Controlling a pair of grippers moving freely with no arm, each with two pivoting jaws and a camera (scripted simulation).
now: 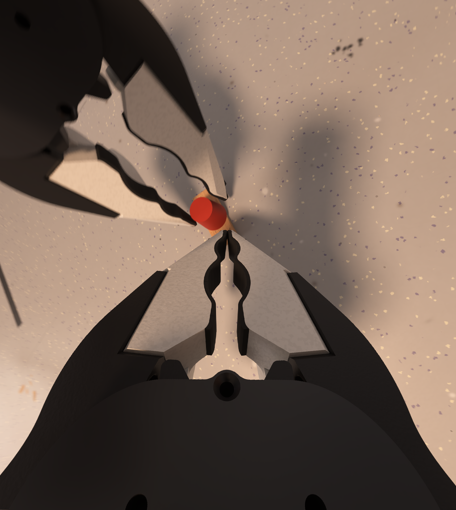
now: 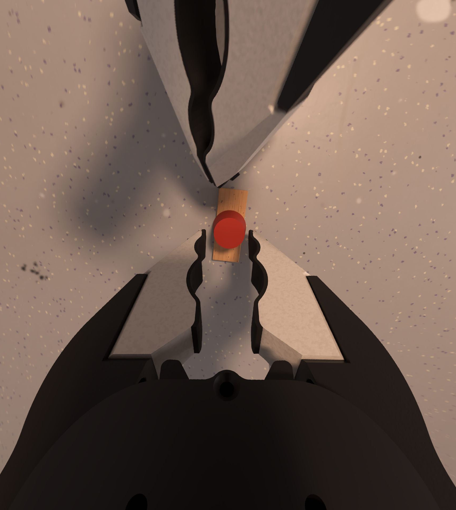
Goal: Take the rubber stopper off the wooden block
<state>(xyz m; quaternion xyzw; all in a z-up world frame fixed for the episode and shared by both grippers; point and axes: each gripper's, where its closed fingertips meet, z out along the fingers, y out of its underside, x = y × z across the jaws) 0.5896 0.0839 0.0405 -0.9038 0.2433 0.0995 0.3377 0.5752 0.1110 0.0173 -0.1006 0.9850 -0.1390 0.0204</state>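
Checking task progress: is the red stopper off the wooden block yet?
No: the red stopper stands on the wooden block.

- The short red cylindrical rubber stopper [image 2: 229, 233] stands on the flat rectangular light wooden block [image 2: 232, 201], over the half of the block nearer the right claw.
- The wooden block lies flat on the pale speckled bench [image 2: 359, 193].
- The right black-and-grey two-finger claw [image 2: 227, 234] sits on the near side in its own view, one fingertip on each side of the stopper, gaps showing on both sides.
- The left black-and-grey two-finger claw [image 1: 227, 234] comes from the opposite end, its tips together just at the block's far edge.
- A thin dark straight strip [image 1: 5, 287] lies on the bench, well to the left in the left wrist view.
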